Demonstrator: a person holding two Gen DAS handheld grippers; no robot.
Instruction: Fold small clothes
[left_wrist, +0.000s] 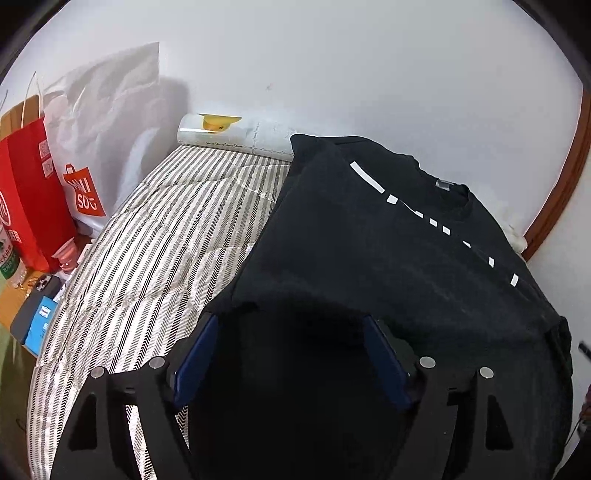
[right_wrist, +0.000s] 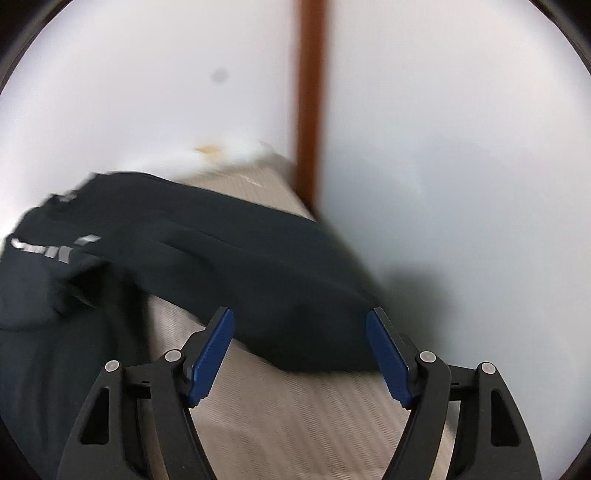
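Open striped bed (left_wrist: 155, 236) left of the black T-shirt (left_wrist: 369, 240), free to pass over. Red bag (left_wrist: 26, 192) and white bag (left_wrist: 107, 122) crowd the bed's left edge; a clear roll (left_wrist: 221, 134) lies along the wall. Right side: white wall, brown wooden post (right_wrist: 312, 96) hemming the corner.

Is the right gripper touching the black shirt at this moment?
Apart. The right wrist view shows the right gripper with its jaws spread wide and nothing between its blue pads; the black shirt lies on the bed beyond the fingertips.
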